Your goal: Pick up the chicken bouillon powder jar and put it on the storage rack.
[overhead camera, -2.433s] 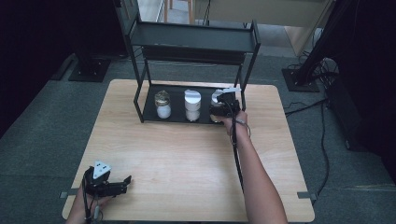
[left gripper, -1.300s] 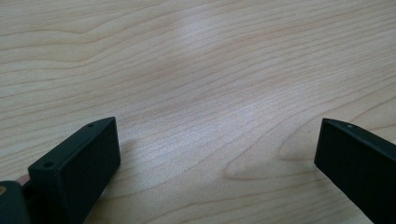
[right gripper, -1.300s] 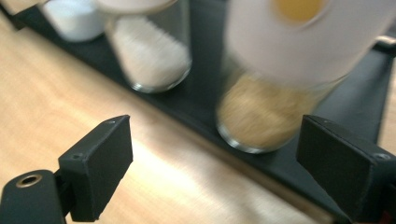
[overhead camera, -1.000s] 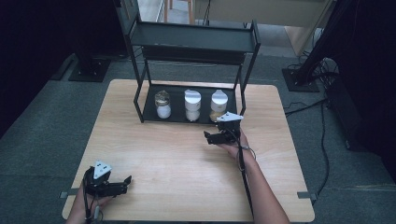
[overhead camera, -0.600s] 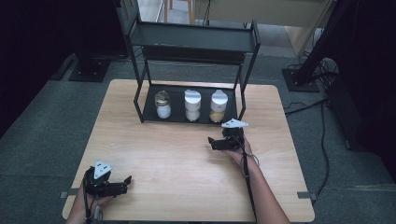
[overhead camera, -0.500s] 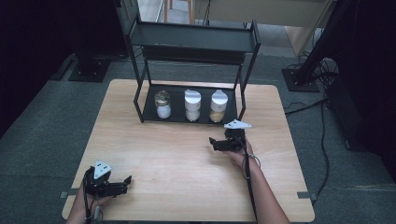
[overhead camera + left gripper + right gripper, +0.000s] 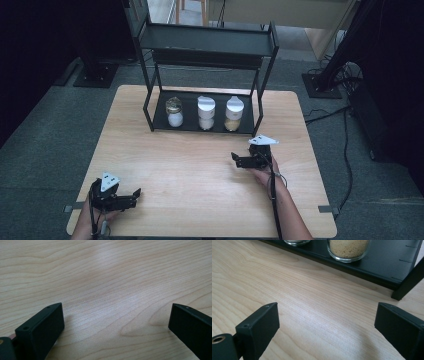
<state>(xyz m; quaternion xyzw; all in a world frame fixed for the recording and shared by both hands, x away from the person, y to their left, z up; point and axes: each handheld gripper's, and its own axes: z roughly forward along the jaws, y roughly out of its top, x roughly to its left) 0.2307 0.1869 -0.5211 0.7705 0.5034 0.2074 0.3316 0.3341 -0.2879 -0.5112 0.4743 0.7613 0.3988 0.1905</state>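
A black two-tier rack (image 7: pixel 210 47) stands at the far middle of the wooden table (image 7: pixel 200 165). Its lower shelf holds three jars: a gold-lidded jar (image 7: pixel 174 112), a white-lidded middle jar (image 7: pixel 205 112) and a white-lidded jar of tan grains (image 7: pixel 233 114). My right gripper (image 7: pixel 237 161) rests low over the table in front of the rack's right end, open and holding nothing. The right gripper view shows its spread jaws (image 7: pixel 327 315), with the grain jar (image 7: pixel 349 248) beyond them. My left gripper (image 7: pixel 133 196) is open at the near left corner, over bare wood (image 7: pixel 115 312).
The rack's front right leg (image 7: pixel 409 281) stands just ahead of my right gripper. The lower shelf's edge (image 7: pixel 372 275) runs across the top of the right gripper view. Dark stands and cables (image 7: pixel 345 115) lie on the floor beyond the table's right side.
My right gripper has drawn back from the grain jar on the shelf toward the near side and come down to the table. The jar stays on the shelf. The left gripper has not moved.
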